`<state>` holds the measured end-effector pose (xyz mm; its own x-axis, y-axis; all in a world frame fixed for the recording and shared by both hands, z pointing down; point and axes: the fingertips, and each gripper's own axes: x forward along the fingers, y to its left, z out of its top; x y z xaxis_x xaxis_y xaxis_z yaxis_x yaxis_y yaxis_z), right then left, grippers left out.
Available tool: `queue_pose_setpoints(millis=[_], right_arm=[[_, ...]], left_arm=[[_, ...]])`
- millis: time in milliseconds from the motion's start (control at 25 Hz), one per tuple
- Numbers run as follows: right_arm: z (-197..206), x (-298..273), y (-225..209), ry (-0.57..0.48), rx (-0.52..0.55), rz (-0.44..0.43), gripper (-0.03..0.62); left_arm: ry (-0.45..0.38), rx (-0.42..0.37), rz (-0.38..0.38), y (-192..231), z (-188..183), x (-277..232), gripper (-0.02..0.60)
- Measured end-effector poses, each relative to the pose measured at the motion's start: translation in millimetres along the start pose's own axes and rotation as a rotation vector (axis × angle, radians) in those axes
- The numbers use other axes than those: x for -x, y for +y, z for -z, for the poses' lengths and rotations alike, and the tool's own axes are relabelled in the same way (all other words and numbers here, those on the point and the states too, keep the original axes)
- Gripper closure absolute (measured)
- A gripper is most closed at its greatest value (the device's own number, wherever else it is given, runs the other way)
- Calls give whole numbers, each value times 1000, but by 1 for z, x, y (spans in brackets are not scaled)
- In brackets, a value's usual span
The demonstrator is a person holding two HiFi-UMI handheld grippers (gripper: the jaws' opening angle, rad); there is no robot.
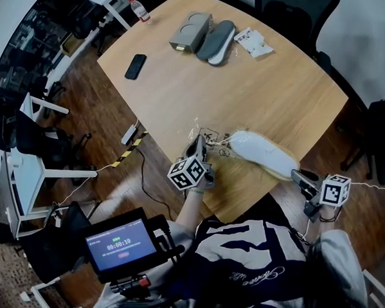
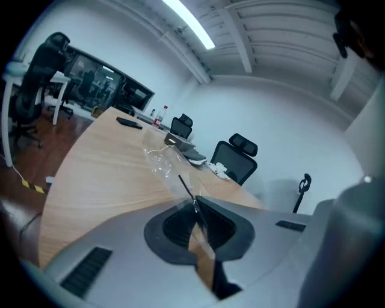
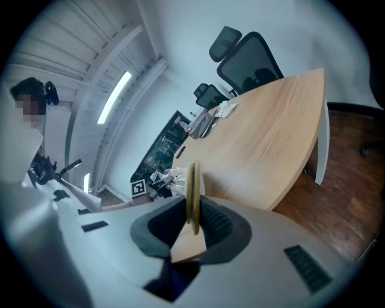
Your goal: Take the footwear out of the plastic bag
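- Your left tongs (image 2: pixel 194 203) are clenched on a thin fold of the clear plastic bag (image 2: pixel 159 157), and the film runs forward out of the closed jaws and crumples over the table (image 2: pixel 102 180)
- Your right tongs (image 3: pixel 192 207) are grasping the footwear (image 3: pixel 191 180): two thin yellowish edges stand side by side between the jaws, pinched together
- From the head view, the footwear is a pale, flat, long shape lying on the table between your two tongs, with its far end at the right tongs' tips and its near end towards the left tongs
- The bag's crumpled film sits just ahead of your left tongs, touching that near end of the footwear; whether that end is still inside the film can't be made out
- Both tongs are at the table edge closest to you, well apart from each other, each with its marker cube on the side towards you
- Well beyond your left tongs, a dark phone (image 1: pixel 135 66) lies flat on the table
- At the far end of the table, ahead of both tongs, sit a grey box (image 1: pixel 190 31), a dark sole (image 1: pixel 216 42) leaning against it, and a white packet (image 1: pixel 253 42) just beside that
- A bottle (image 1: pixel 139 9) stands past the table's far corner
- Behind your left tongs, close to your body, a small screen (image 1: pixel 120 244) is lit
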<state>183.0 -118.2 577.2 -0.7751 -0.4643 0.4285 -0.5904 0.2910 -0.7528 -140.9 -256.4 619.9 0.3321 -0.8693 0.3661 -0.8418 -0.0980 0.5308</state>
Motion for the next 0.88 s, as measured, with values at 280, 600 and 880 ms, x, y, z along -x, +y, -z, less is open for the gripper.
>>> queue_pose_setpoints(millis=[280, 600, 880], right_arm=[[-20, 24, 4, -44, 73, 111, 534], [-69, 61, 19, -290, 195, 315, 536], [-91, 15, 83, -449, 64, 14, 536]], left_arm=[[-33, -47, -193, 21, -6, 9, 577], [-11, -42, -401, 46, 4, 25, 577], [-26, 21, -374, 28, 10, 17, 577]])
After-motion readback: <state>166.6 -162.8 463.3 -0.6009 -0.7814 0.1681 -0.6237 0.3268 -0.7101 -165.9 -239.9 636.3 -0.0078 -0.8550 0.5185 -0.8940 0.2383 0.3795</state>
